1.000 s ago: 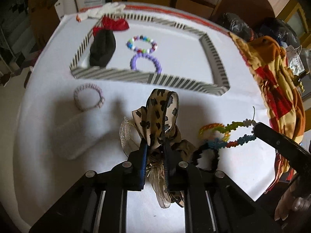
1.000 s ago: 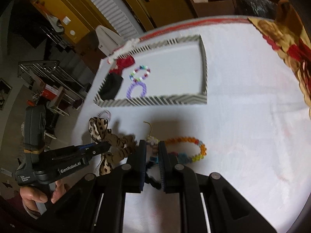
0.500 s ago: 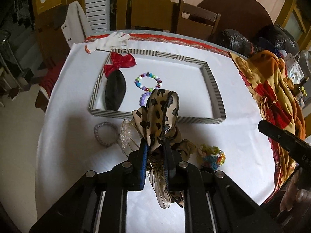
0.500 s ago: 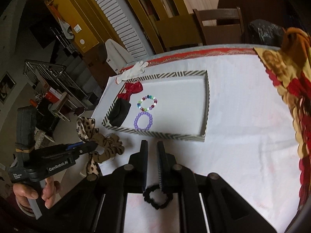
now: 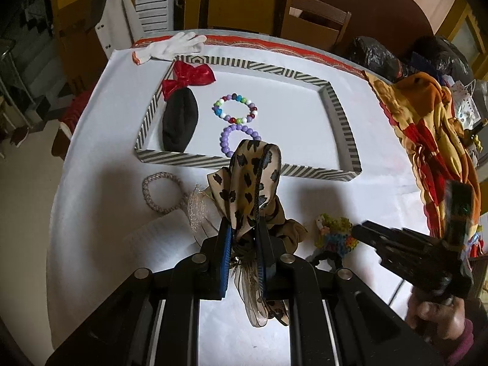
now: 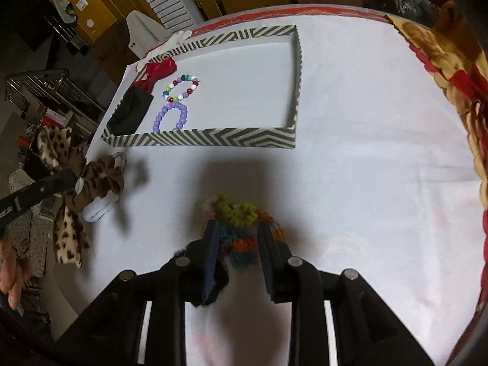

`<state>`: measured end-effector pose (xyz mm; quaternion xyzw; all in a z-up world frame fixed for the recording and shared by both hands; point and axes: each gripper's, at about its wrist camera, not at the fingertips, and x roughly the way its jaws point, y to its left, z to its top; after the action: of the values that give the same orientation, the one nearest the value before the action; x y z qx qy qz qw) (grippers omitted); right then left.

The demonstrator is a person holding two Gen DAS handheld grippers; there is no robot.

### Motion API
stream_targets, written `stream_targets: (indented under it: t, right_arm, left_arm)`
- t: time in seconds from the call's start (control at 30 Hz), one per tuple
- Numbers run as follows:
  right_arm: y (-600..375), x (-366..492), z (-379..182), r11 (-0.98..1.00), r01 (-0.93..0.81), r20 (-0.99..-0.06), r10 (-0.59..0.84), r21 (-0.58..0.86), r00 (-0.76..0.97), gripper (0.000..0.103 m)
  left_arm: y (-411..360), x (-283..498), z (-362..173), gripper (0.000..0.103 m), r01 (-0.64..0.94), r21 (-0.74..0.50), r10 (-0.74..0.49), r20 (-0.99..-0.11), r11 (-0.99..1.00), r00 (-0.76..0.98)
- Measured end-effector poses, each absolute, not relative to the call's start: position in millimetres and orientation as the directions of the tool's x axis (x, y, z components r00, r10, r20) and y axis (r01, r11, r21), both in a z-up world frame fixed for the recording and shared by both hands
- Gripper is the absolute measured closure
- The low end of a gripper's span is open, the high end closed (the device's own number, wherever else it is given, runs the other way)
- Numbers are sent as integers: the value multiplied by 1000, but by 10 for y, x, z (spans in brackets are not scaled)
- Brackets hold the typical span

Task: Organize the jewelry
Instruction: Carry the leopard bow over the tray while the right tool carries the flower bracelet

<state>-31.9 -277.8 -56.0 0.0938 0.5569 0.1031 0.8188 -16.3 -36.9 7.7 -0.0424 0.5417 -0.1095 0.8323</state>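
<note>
the left gripper (image 5: pixel 244 228), low centre of its view, is clenched on a leopard bow (image 5: pixel 254 180) lifted off the white table (image 5: pixel 91 201). the right gripper (image 6: pixel 239 238) has its jaws opening around a rainbow scrunchie (image 6: pixel 236 213) lying on the table, low centre. the striped tray (image 5: pixel 344 128), upper centre, holds a red bow (image 5: pixel 189 77), black pouch (image 5: pixel 180 122) and two bead bracelets (image 5: pixel 235 112).

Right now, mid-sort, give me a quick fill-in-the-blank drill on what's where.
1. The left gripper is shut on the ____-print bow.
2. The purple bead bracelet lies inside the striped ____.
3. The right gripper, jaws opening, straddles the ____ bracelet on the table.
4. The grey braided bracelet lies ____ the tray.

Missing: leopard; tray; rainbow; outside
</note>
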Motion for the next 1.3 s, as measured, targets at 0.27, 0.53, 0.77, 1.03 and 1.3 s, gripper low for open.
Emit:
stream_targets:
  t: [0.27, 0.53, 0.77, 1.03, 1.3]
  right_arm:
    - [-2746, -170, -868, 948, -15, -896, 307, 319, 322, 91]
    - [-2815, -271, -318, 926, -75, -831, 366, 370, 418, 91]
    - [-2920, -249, 361, 917, -124, -759, 385, 380, 524, 91]
    - [-2961, -85, 627, 922, -124, -736, 370, 368, 567, 91]
    - [-2898, 46, 596, 921, -116, -738, 369, 372, 565, 91]
  left_arm:
    - [-300, -148, 46, 97, 122, -195, -227, -896, 973, 381]
    - [-303, -116, 117, 97, 118, -200, -231, -889, 973, 396]
    - [-445, -12, 319, 97, 153, -173, -224, -871, 973, 438]
    - [-539, 182, 467, 97, 174, -110, -183, -853, 979, 489]
    - [-615, 448, 505, 97, 191, -77, -165, -848, 979, 504]
